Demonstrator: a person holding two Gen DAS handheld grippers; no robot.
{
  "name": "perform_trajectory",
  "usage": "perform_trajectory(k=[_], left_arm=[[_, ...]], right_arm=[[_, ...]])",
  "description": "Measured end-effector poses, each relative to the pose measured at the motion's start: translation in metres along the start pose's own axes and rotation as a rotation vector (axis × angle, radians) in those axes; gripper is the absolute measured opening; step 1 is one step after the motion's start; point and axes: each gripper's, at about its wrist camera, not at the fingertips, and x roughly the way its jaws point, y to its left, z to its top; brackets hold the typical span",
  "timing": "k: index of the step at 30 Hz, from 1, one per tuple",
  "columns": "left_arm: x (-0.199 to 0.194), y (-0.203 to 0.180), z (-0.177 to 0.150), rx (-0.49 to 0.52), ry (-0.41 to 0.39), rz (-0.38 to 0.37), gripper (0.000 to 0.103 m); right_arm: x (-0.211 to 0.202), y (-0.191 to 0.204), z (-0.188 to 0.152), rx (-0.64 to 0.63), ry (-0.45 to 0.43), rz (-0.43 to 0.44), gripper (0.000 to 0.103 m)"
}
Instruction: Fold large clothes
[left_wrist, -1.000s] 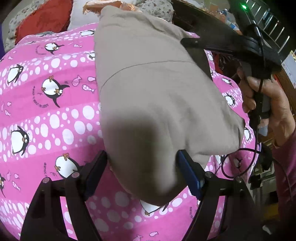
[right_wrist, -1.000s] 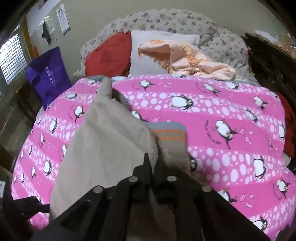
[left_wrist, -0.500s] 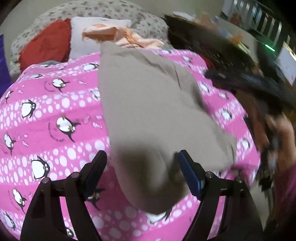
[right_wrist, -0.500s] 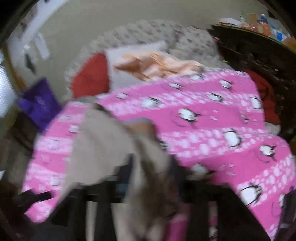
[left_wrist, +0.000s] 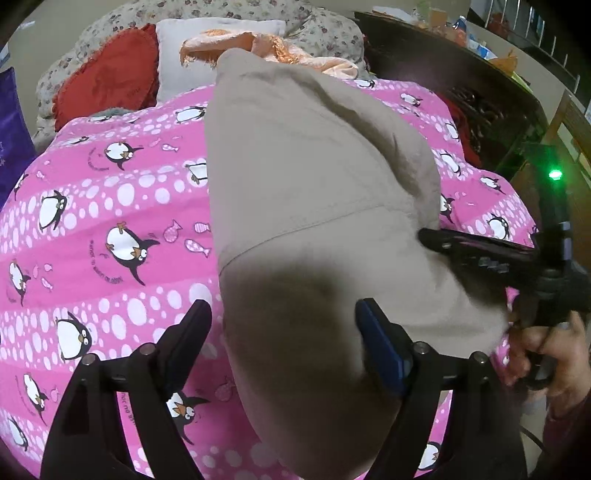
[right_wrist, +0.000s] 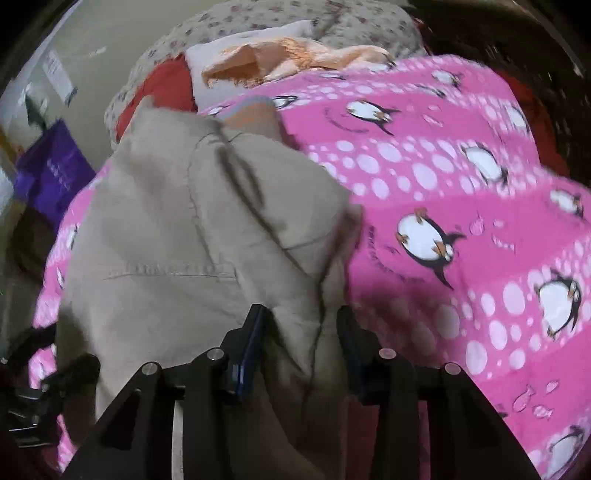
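Observation:
A large beige garment (left_wrist: 314, 206) lies folded lengthwise on a pink penguin-print blanket (left_wrist: 110, 206). My left gripper (left_wrist: 284, 328) is open above its near end, fingers on either side of the cloth, not pinching it. My right gripper (right_wrist: 301, 332) is open, its fingers apart around a raised fold of the same garment (right_wrist: 192, 229). In the left wrist view the right gripper (left_wrist: 436, 238) sits at the garment's right edge, held by a hand (left_wrist: 546, 350). The left gripper shows at the lower left of the right wrist view (right_wrist: 48, 376).
Pillows lie at the bed's head: a red one (left_wrist: 107, 85), a white one (left_wrist: 192, 48) and a peach cloth (left_wrist: 258, 44). A striped grey-orange item (right_wrist: 255, 114) peeks from behind the garment. A purple bag (right_wrist: 51, 173) hangs left; dark furniture (left_wrist: 461, 74) stands right.
My right gripper has opened; it was shut on the garment's edge a second ago. It has also dropped lower along the garment's right side. The left gripper has stayed open over the near end.

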Motion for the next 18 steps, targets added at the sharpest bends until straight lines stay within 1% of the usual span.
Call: perform_trajectory(k=[2,3,5,7,10,12,13,16,17,18], left_arm=[[-0.001,-0.001,0.001,0.004,-0.004,0.006,0.082],[-0.001,-0.001,0.001,0.006,-0.004,0.008,0.082],[-0.002,-0.001,0.0,0.002,-0.003,0.006,0.082],[-0.002,-0.002,-0.001,-0.006,-0.003,0.007,0.082],[-0.003,-0.004,-0.003,-0.006,-0.007,0.011,0.082],[-0.003,-0.006,-0.003,-0.004,-0.007,0.014,0.082],[-0.003,-0.006,-0.004,-0.005,-0.006,0.015,0.082],[0.0,-0.007,-0.005,-0.013,0.003,0.01,0.084],[0.002,-0.006,-0.006,-0.017,0.014,0.004,0.084],[0.004,-0.006,-0.006,-0.022,0.025,-0.006,0.084]], right_arm=[[-0.015,-0.001,-0.001,0.002,-0.016,0.01,0.042],[-0.028,0.002,-0.002,-0.014,-0.035,0.004,0.045],[-0.052,0.009,-0.007,-0.055,-0.075,-0.002,0.045],[-0.069,0.019,-0.013,-0.094,-0.102,0.013,0.045],[-0.09,0.036,-0.027,-0.149,-0.135,0.044,0.05],[-0.085,0.043,-0.035,-0.168,-0.115,0.069,0.051],[-0.079,0.045,-0.04,-0.181,-0.095,0.067,0.051],[-0.053,0.042,-0.054,-0.212,-0.034,-0.018,0.05],[-0.04,0.038,-0.058,-0.212,0.008,-0.039,0.05],[-0.031,0.035,-0.061,-0.203,0.042,-0.042,0.05]])
